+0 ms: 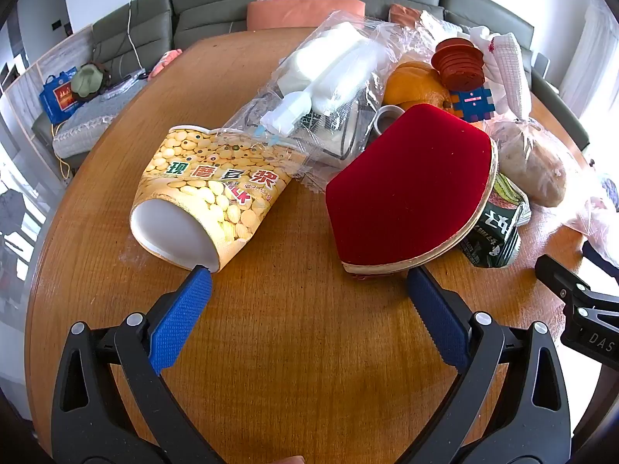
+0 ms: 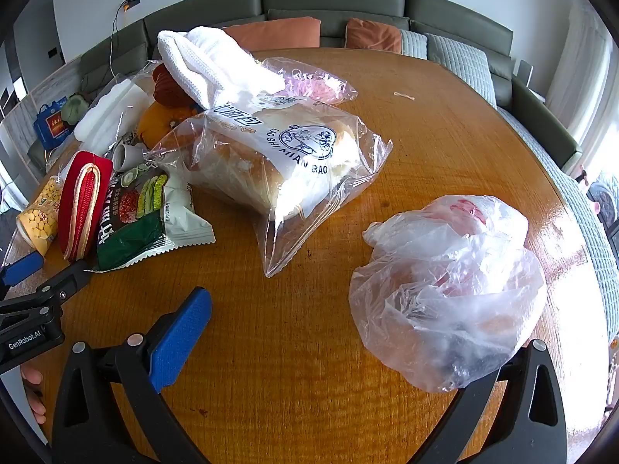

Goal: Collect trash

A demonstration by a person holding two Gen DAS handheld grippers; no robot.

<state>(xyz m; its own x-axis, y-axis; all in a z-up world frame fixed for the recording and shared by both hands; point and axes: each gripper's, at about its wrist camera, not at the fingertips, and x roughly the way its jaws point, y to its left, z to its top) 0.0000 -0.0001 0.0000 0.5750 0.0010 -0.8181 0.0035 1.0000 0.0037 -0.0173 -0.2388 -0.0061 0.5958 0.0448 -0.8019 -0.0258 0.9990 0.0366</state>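
A squashed paper soy-milk cup (image 1: 205, 189) lies on its side on the round wooden table (image 1: 294, 348); it also shows in the right wrist view (image 2: 38, 216). My left gripper (image 1: 309, 282) is open and empty, its left fingertip at the cup's rim. A green snack wrapper (image 2: 147, 216) lies beside a red zip pouch (image 1: 410, 189). A crumpled clear plastic bag (image 2: 448, 286) lies in front of my right gripper (image 2: 332, 309), which is open; the bag hides its right finger. A clear bag with white foam (image 1: 329, 69) lies behind the cup.
A bagged bread loaf (image 2: 271, 158), white cloth (image 2: 209, 62), an orange pumpkin (image 1: 410, 85), red discs (image 1: 458, 63) and a small grey cup (image 1: 387, 116) crowd the table's far side. A sofa (image 2: 332, 0) curves behind the table.
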